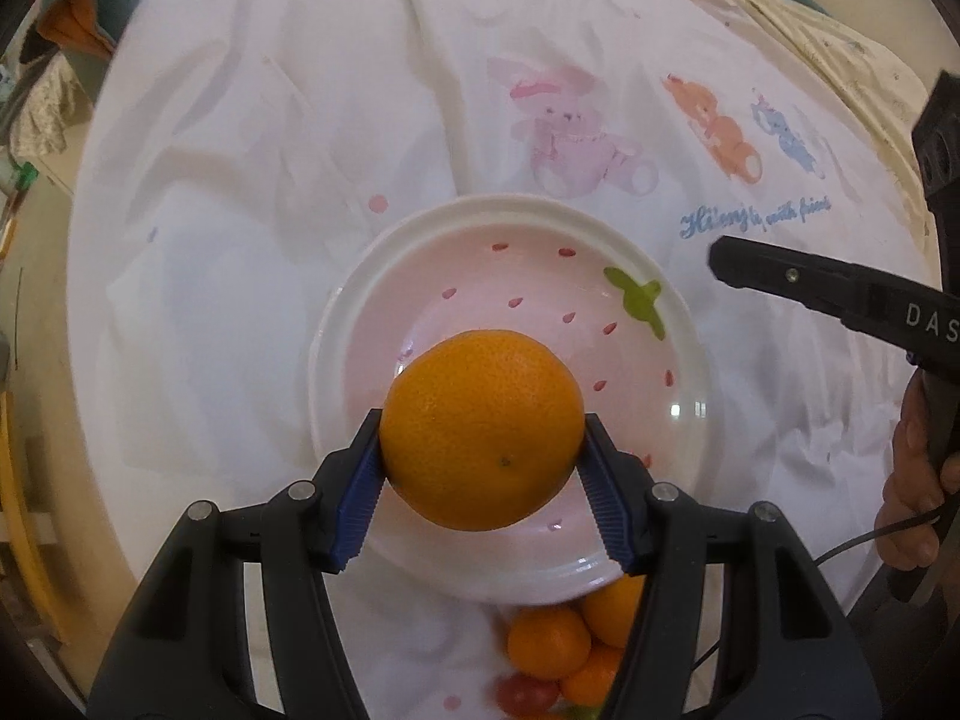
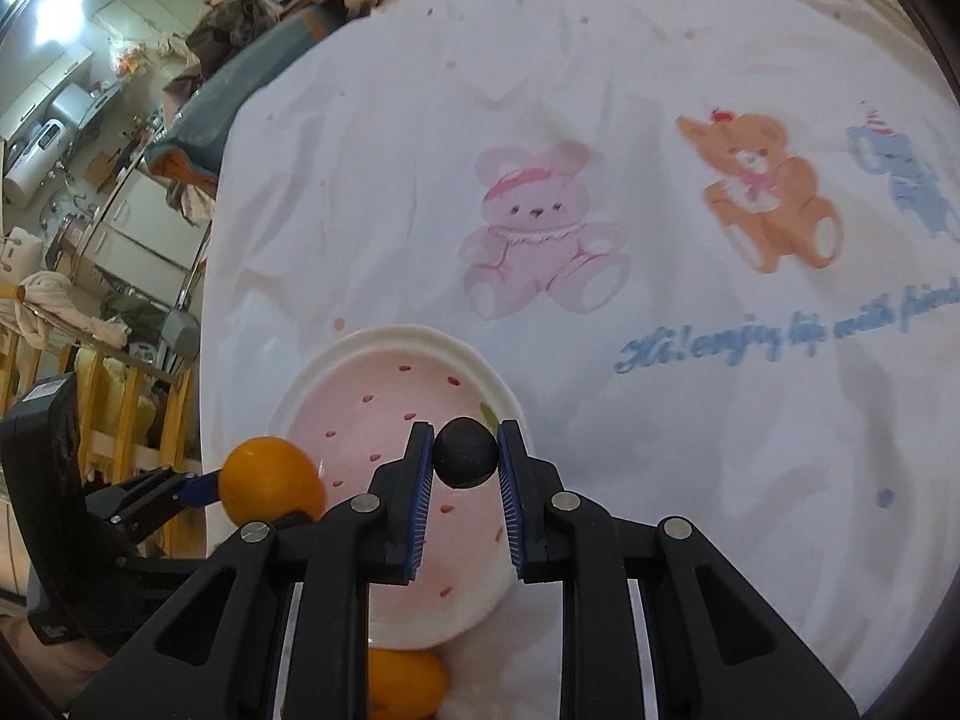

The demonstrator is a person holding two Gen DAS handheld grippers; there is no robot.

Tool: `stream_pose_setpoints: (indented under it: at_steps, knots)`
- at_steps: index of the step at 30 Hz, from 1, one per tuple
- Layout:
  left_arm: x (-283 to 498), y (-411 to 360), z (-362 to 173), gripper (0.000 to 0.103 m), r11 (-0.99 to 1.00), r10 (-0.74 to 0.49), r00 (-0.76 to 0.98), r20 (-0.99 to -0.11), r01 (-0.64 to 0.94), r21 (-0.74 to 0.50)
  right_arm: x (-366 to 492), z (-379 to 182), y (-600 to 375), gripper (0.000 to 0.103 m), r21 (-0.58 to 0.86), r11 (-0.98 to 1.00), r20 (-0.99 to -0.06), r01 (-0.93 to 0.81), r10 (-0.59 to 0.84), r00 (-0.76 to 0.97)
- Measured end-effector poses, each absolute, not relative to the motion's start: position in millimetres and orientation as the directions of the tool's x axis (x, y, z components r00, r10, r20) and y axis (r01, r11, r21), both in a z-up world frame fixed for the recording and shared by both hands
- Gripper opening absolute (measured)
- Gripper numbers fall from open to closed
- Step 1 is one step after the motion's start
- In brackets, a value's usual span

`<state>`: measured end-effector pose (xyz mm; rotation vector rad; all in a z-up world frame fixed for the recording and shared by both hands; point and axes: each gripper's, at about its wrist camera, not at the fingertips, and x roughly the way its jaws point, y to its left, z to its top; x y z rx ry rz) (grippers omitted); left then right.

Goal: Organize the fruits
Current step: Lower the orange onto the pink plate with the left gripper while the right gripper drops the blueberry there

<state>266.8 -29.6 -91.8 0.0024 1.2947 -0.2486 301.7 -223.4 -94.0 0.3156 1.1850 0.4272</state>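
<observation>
Left claw: left gripper (image 1: pixel 483 438) is clamped on a big orange (image 1: pixel 482 427), blue ribbed pads (image 1: pixel 360 492) pressing both sides, so it's gripping, not gaping.
Where the orange is: held over the pink bowl (image 1: pixel 678 324), up in the air as far as I can tell, above the near half of it.
Right claw: right gripper (image 2: pixel 466 453) is squeezed onto a small dark round fruit (image 2: pixel 466 452), pretty much black, can't say what kind. It hangs over the far right side of the same bowl (image 2: pixel 384 342).
Bowl: white rim, pink inside with little red seed marks and a green leaf bit, strawberry style. Nothing lying in it that I can see.
Only in left view: a heap of fruit on the cloth just below the bowl's near rim, small oranges (image 1: pixel 549 642) plus something red (image 1: pixel 525 693), half hidden behind the gripper finger. Also the person's hand (image 1: pixel 918 480) on the right gripper's handle, with a cable trailing off it.
Only in right view: the left gripper from the side with its orange (image 2: pixel 270 480), and a cluttered room past the table edge, with wooden rails (image 2: pixel 120 420) and piled clothes (image 2: pixel 240 24).
Both views: white cloth (image 2: pixel 660 450) with pink, orange and blue bears and blue script.
</observation>
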Motion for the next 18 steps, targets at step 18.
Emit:
stream_pose_setpoints:
  at_steps: [18]
  knots:
    - [299, -23, -116, 0.059, 0.979, -0.181, 0.240, -0.954, 0.137, -0.152, 334, -140, -184, 0.023, 0.461, 0.860, -0.842, -0.218, 0.501, 0.200]
